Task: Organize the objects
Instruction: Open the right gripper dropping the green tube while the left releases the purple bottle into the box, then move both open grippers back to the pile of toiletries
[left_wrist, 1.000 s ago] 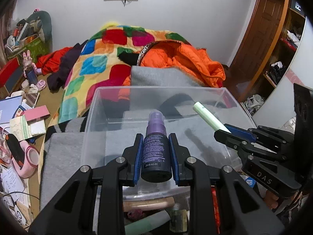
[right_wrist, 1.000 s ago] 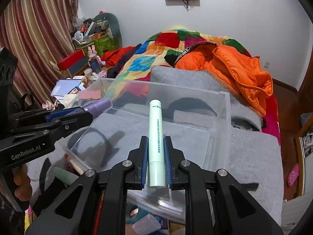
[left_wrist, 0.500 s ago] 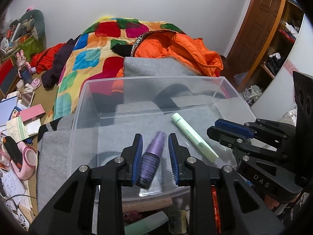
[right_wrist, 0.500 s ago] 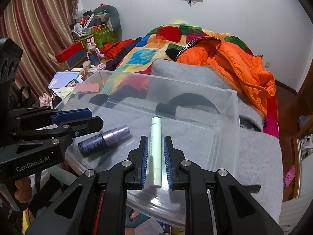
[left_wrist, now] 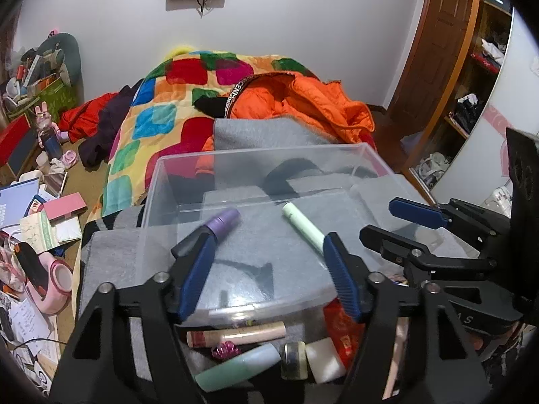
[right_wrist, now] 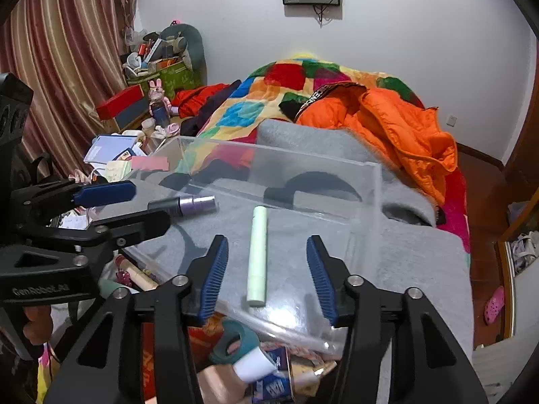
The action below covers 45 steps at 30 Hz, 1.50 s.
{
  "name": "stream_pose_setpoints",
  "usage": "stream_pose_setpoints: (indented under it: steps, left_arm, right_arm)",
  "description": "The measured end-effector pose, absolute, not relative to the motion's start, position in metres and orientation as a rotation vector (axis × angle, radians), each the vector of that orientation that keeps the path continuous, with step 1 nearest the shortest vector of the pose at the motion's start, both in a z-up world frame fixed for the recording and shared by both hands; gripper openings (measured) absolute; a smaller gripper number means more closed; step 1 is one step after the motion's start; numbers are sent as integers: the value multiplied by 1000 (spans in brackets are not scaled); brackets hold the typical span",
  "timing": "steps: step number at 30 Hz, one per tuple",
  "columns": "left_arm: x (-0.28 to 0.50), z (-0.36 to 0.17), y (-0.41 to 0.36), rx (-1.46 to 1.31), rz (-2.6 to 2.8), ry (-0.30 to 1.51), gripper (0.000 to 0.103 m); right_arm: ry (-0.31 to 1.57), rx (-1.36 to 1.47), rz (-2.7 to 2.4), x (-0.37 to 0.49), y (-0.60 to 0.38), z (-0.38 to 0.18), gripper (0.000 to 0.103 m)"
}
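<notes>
A clear plastic box (left_wrist: 256,155) (right_wrist: 377,181) stands on a grey blanket. A purple spray bottle (left_wrist: 224,220) (right_wrist: 188,204) and a pale green tube (left_wrist: 303,227) (right_wrist: 257,256) lie on its floor. My left gripper (left_wrist: 266,269) is open and empty over the box's near edge; it also shows in the right wrist view (right_wrist: 131,207). My right gripper (right_wrist: 266,272) is open and empty, its fingers either side of the green tube; it also shows in the left wrist view (left_wrist: 390,220).
Several loose cosmetics (left_wrist: 235,333) (right_wrist: 249,363) lie in front of the box. An orange jacket (left_wrist: 296,101) and a colourful quilt (left_wrist: 161,118) cover the bed behind. Books and clutter (left_wrist: 33,219) lie on the floor at left.
Both grippers opened wide and drew back. The purple bottle and the green tube, held a second ago, now lie loose on the box floor.
</notes>
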<state>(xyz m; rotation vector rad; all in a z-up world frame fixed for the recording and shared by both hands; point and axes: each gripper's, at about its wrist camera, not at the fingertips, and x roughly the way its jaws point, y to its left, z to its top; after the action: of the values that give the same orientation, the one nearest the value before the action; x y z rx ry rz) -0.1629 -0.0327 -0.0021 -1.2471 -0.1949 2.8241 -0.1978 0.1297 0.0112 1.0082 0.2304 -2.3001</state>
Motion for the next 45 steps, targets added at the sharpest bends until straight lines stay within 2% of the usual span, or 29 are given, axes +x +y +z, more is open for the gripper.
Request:
stream_pose_setpoints:
  steps: [3, 7, 9, 10, 21, 31, 40, 45]
  left_arm:
    - [-154, 6, -33, -1218, 2838, -198, 78]
    - [-140, 15, -30, -1195, 2860, -171, 81]
    - [-134, 18, -29, -1189, 2870, -162, 92]
    - [-129, 20, -29, -1179, 2878, -162, 93]
    - [-86, 22, -26, -1150, 2918, -116, 97]
    - [-69, -10, -27, -1253, 2902, -57, 97]
    - [-68, -60, -53, -1435, 2865, -126, 97]
    - [-74, -68, -64, -1460, 2883, -172, 97]
  right_arm:
    - [220, 987, -2313, -191, 136, 18, 56]
    - [240, 943, -2346, -178, 142, 27, 64]
    - [242, 922, -2354, -171, 145, 31, 69]
    - [242, 915, -2355, -168, 146, 32, 70]
    - [241, 863, -2397, -130, 169, 38, 77]
    - [185, 932, -2427, -117, 196, 21, 78]
    - [84, 1041, -2400, -100, 219, -2, 78]
    - [88, 1083, -2430, -96, 225, -16, 78]
